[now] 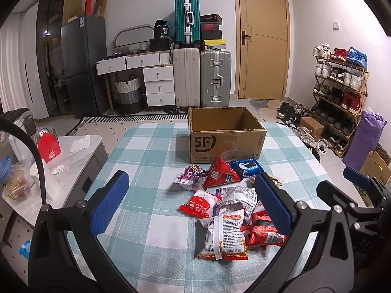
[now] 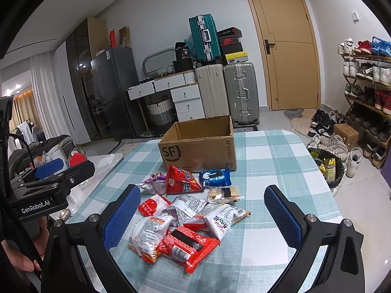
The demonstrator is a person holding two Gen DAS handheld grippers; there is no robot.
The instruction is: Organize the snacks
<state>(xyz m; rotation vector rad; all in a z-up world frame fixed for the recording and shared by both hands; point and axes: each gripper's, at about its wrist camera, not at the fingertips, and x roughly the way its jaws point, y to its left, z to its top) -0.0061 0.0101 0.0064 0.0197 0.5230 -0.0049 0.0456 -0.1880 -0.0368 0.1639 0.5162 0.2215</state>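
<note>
Hovering grippers (image 1: pixel 191 201) (image 2: pixel 202 217) over snacks (image 2: pixel 185 214)

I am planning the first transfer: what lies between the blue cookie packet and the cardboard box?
Nothing: only a short bare strip of checked tablecloth separates the blue cookie packet from the cardboard box, clearest in the right wrist view.
</note>
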